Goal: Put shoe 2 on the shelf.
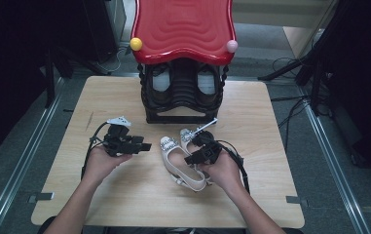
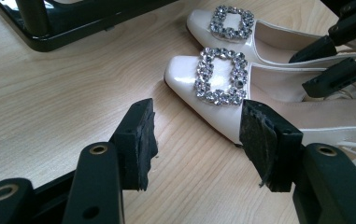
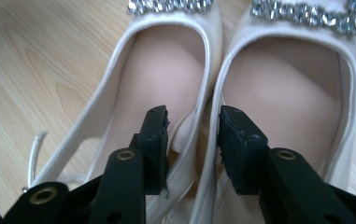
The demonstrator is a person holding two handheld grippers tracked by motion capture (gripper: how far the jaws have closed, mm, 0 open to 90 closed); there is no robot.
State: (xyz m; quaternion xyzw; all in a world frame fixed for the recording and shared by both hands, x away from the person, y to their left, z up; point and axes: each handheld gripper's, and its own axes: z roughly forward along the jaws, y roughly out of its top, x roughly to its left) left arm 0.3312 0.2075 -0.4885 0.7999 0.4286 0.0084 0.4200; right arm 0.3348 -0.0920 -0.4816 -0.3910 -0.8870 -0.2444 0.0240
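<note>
My right tool straddles the touching inner walls of both shoes, pads not pressing. My left tool gapes empty above the tabletop.

Cream shoes with silver rhinestone buckles; red-topped black rack.

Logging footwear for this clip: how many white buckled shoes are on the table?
2. One white shoe lies mid-table; the second shoe lies beside it, partly behind the right gripper. The rack holds other, darker shoes.

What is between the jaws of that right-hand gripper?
The touching inner side walls of the two white shoes, one jaw inside each shoe, seen in the right gripper view.
</note>
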